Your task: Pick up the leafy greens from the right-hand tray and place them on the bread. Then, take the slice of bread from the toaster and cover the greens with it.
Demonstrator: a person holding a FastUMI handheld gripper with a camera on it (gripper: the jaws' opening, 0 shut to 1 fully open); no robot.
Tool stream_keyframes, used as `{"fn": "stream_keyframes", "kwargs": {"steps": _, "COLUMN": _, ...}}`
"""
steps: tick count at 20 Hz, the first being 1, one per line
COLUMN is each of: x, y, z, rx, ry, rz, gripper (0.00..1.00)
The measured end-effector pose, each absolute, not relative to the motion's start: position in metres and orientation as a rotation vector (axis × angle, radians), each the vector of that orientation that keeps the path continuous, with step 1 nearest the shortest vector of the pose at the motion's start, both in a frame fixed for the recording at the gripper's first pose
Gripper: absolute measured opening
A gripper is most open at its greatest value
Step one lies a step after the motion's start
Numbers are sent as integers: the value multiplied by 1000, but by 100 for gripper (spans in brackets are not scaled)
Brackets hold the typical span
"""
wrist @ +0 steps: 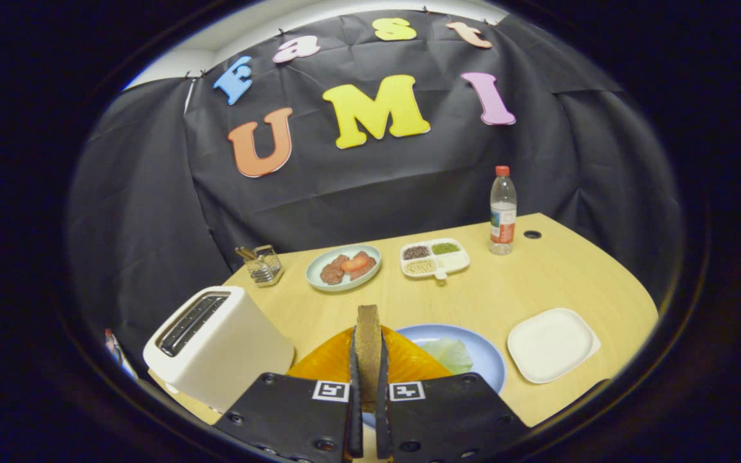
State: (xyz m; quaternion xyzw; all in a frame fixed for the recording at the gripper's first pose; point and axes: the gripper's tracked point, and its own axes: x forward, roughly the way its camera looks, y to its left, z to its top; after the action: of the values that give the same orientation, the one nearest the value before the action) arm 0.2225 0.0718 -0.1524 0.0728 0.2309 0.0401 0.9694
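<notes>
Gripper view: the gripper is held above the near edge of a light wooden table, pointing forward over the blue plate.
Jaws: drawn narrow, both fingers pressing the flat faces of a slice of bread that stands upright on edge between them (seen edge-on, brown crust rising above the fingertips).
Bread texture: coarse, speckled brown, thin and slab-like.
Leafy greens: a pale green crinkled leaf lying on the blue plate, just ahead of the fingers and slightly right.
Orange piece: a glossy, ridged amber shape just behind the held slice, spreading to either side; what it is I cannot tell.
Toaster: white, smooth, boxy with rounded corners, two dark slots on top, standing left of the fingers.
Right-hand tray: a white rounded-square dish, right of the blue plate.
Farther back: a pale round plate with reddish-brown food, a divided white dish of grains, a wire holder near the left corner, and a clear water bottle with a red cap.
</notes>
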Motion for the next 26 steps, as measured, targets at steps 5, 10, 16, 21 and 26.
{"fn": "stream_keyframes", "kwargs": {"steps": 5, "x": 227, "y": 37, "z": -182, "rx": 191, "ry": 506, "rz": 73, "gripper": 8}}
{"fn": "stream_keyframes", "kwargs": {"steps": 10, "x": 230, "y": 9, "z": -212, "rx": 145, "ry": 552, "rz": 40, "gripper": 9}}
{"fn": "stream_keyframes", "kwargs": {"steps": 16, "x": 232, "y": -6, "z": -231, "rx": 124, "ry": 585, "rz": 22, "gripper": 20}}
{"fn": "stream_keyframes", "kwargs": {"steps": 21, "x": 222, "y": -10, "z": -220, "rx": 75, "ry": 539, "rz": 24, "gripper": 77}}
{"fn": "stream_keyframes", "kwargs": {"steps": 26, "x": 195, "y": -17, "z": -181, "rx": 43, "ry": 413, "rz": -24, "gripper": 96}}
